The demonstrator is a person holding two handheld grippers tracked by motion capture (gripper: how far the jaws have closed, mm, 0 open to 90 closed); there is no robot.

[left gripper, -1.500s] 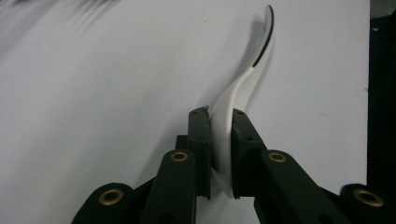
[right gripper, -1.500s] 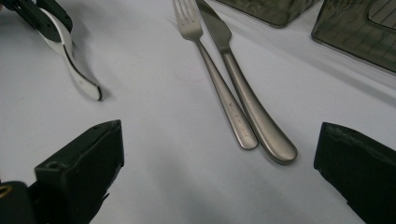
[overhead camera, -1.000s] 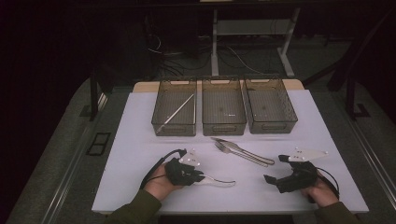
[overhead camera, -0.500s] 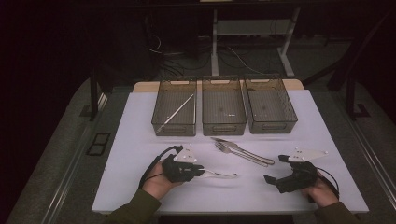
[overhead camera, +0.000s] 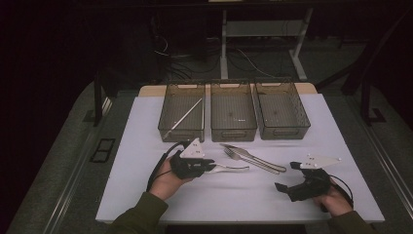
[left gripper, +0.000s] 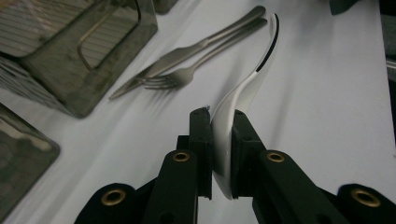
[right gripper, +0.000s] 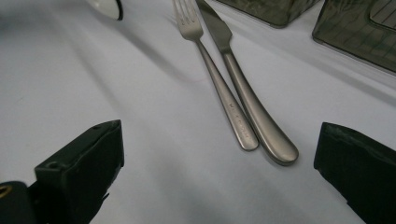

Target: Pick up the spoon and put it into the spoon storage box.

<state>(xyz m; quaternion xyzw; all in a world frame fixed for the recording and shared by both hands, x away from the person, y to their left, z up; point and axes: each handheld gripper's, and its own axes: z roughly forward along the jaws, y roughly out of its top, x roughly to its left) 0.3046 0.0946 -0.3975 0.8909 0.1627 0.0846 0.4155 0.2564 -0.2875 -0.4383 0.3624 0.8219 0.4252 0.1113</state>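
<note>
Between the jaws of the left gripper (left gripper: 219, 140) sits a white spoon (left gripper: 243, 88), clamped near one end, its length reaching toward two o'clock in the high view, above the white tabletop (overhead camera: 146, 146). At one o'clock from it lie a steel fork (overhead camera: 253, 161) and knife (overhead camera: 243, 150), side by side and touching. Beyond stand three smoky plastic bins (overhead camera: 234, 131); the left one holds a thin rod (overhead camera: 184, 118). At four o'clock the right gripper (overhead camera: 291, 179) rests with jaws wide, holding nothing.

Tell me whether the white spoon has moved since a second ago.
Yes. The white spoon, clamped in the left gripper, has risen off the table and drawn closer to the left bin.
</note>
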